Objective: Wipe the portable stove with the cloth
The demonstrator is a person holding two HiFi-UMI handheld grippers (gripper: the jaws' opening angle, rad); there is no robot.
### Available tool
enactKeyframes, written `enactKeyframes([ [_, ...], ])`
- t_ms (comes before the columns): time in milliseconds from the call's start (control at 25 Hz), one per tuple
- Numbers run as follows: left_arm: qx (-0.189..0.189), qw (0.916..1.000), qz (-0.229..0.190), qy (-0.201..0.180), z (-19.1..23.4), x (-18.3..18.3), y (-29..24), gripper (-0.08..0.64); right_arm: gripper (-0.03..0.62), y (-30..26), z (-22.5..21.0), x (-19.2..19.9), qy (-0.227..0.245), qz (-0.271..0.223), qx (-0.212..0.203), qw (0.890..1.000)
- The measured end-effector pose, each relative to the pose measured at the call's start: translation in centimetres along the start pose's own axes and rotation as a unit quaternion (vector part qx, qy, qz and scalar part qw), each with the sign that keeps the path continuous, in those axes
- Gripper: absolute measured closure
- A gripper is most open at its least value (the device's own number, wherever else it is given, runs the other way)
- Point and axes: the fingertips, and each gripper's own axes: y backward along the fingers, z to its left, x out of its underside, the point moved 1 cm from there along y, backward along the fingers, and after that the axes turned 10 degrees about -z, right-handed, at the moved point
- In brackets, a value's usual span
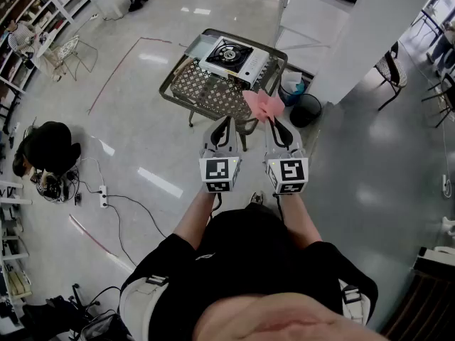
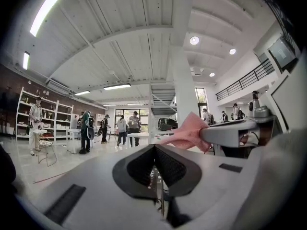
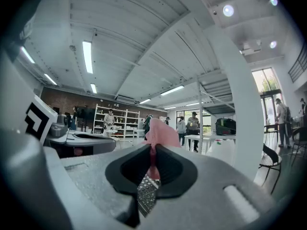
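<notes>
Ahead of both grippers, in the head view, the portable stove (image 1: 233, 57) sits on the far end of a woven-top table (image 1: 190, 84), well apart from either set of jaws. The left gripper (image 1: 225, 123) and right gripper (image 1: 274, 123) are held level, side by side, near the table's close edge. A pink cloth (image 1: 261, 105) sticks out from the tip of the right gripper, fanned over the table corner. Beyond the right gripper, beside the table, stands a dark bin (image 1: 307, 109).

Seen from the left gripper view, the left gripper (image 2: 154, 146) has its dark pads pressed together with nothing between them. Just to its right the cloth (image 2: 184, 132) juts from the tip of the right gripper (image 2: 234, 131).

Over in the right gripper view, the right gripper (image 3: 153, 150) pinches the cloth (image 3: 161, 130), a pink fold running down between the pads and bunching above the tips (the woven table shows through the gap below). Its neighbour, the left gripper (image 3: 81, 141), lies close on the left.
</notes>
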Motion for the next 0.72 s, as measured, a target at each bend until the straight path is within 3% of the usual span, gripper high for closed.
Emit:
enactKeyframes([
  [720, -0.019, 0.9983, 0.055, -0.007, -3.8, 3.4, -3.0, 0.56, 0.56, -0.6, -4.0, 3.0, -0.043, 0.015, -0.054, 0.997],
])
